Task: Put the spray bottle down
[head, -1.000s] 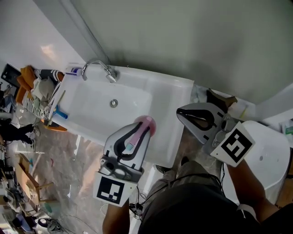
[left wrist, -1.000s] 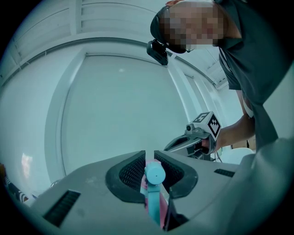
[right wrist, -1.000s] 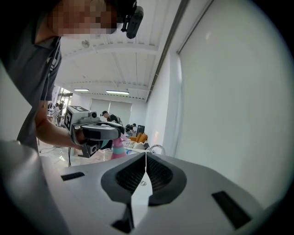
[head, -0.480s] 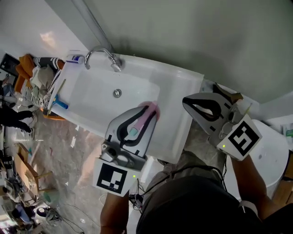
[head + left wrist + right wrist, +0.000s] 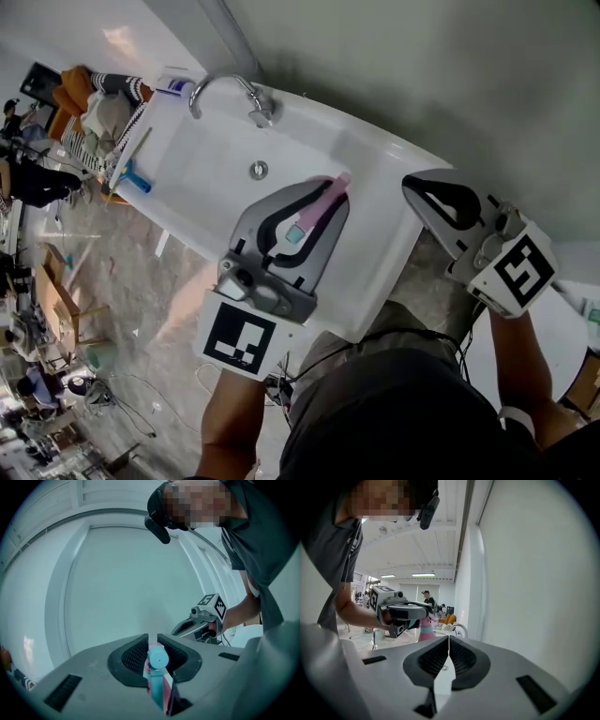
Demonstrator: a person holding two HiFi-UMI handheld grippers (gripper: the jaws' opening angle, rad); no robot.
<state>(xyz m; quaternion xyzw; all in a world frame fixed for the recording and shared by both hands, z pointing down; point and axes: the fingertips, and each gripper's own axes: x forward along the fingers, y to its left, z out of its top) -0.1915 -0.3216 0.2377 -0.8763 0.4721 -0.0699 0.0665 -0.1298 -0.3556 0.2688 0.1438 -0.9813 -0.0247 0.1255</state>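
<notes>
My left gripper (image 5: 330,190) is shut on a pink spray bottle (image 5: 330,197) with a teal part (image 5: 296,233), held over the right side of the white sink (image 5: 211,173). In the left gripper view the bottle's teal top (image 5: 157,660) sits between the ribbed pads, with the jaws close on either side of it. My right gripper (image 5: 412,184) hangs to the right of the sink, shut with nothing in it; its pads (image 5: 440,656) meet along a thin line. The right gripper view shows the left gripper (image 5: 404,612) with the pink bottle (image 5: 425,630) hanging below it.
A chrome faucet (image 5: 230,92) stands at the sink's back edge, and the grey wall rises just behind it. A basket of clothes (image 5: 94,117) and a blue brush (image 5: 131,178) lie left of the sink. A white rounded fixture (image 5: 567,328) is at the right. The floor at left is cluttered.
Both grippers have moved up and to the right in the head view, toward the wall. The bottle stays gripped in the left one. The right one stays shut.
</notes>
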